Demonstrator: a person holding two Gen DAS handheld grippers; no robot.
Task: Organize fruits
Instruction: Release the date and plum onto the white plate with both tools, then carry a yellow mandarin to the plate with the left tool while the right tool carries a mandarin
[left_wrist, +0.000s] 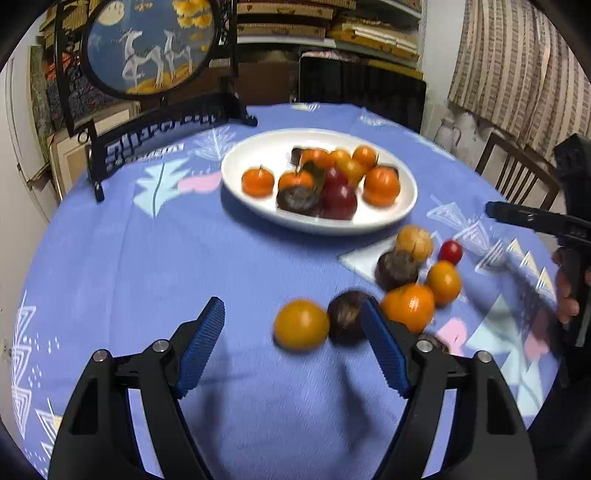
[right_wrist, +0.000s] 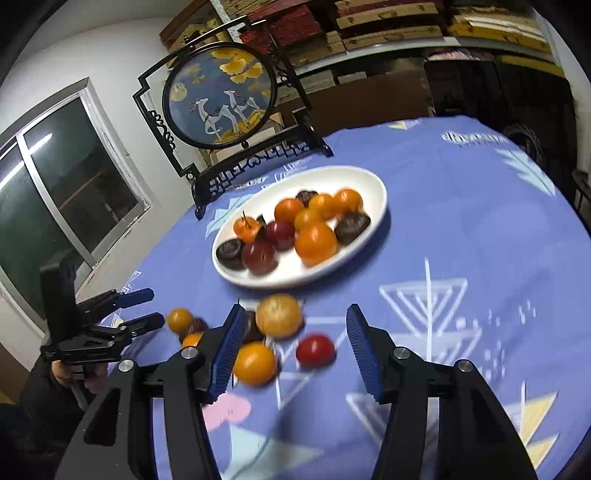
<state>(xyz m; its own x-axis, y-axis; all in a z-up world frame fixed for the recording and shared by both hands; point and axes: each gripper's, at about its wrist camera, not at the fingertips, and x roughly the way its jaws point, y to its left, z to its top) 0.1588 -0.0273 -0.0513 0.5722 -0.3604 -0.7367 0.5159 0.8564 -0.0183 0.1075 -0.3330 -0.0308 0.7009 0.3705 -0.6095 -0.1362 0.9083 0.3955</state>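
the left tongs (left_wrist: 293, 325) stand wide apart above the blue patterned cloth of the counter (left_wrist: 147, 258), holding nothing; a yellow-orange fruit (left_wrist: 301, 324) lies on the cloth between the two blue pads, touched by neither, and a dark brown fruit (left_wrist: 345, 315) sits just beside it, partly behind the right-hand pad. an orange (left_wrist: 408, 306) lies just past that pad. the right tongs (right_wrist: 293, 345) are also parted and empty. between their pads lie a small red fruit (right_wrist: 315, 350) and a yellow-orange fruit (right_wrist: 255, 363), the latter close against the left-hand pad, though the blur hides whether they touch. a pale tan round fruit (right_wrist: 279, 315) lies just beyond them. all these loose fruits form a cluster on the cloth near the white oval plate (right_wrist: 369, 184), which carries a heap of oranges, red fruits and dark brown ones. behind the plate stands a round deer picture in a black frame (right_wrist: 221, 96). a hand (left_wrist: 565, 291) grips the other tool's handle at the edge of the left view.
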